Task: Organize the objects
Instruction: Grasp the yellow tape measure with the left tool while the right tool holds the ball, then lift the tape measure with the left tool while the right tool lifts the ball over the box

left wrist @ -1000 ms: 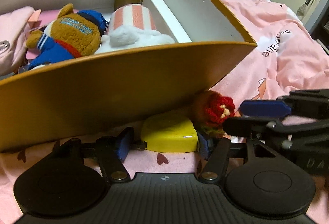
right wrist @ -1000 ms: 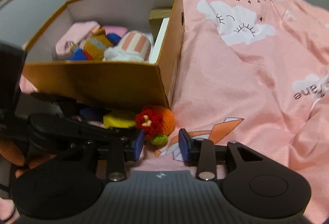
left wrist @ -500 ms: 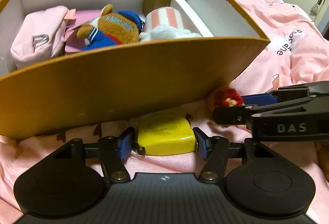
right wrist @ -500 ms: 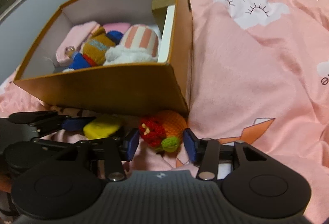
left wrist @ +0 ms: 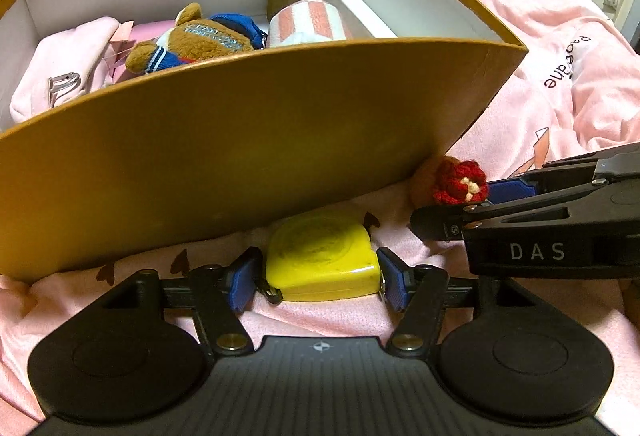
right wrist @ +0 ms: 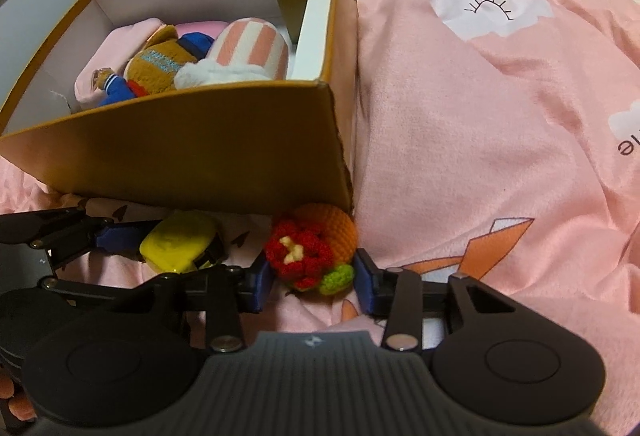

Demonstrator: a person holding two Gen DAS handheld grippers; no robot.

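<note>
Crocheted flower [right wrist: 310, 256] lies on plush pink bed [right wrist: 460, 123]; closing right claw [right wrist: 310, 282] straddles it; left claw [left wrist: 316, 282], opening, flanks glossy yellow tape measure [left wrist: 322, 260].

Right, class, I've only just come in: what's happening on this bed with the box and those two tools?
A person is tidying loose items into the orange box, which already holds plush toys. The left hand-held gripper straddles a yellow tape measure on the pink bedding; its jaws are opening, with small gaps at the pads. The right hand-held gripper is closing around a crocheted orange-and-red toy at the box's corner. Neither item has been lifted yet.
</note>
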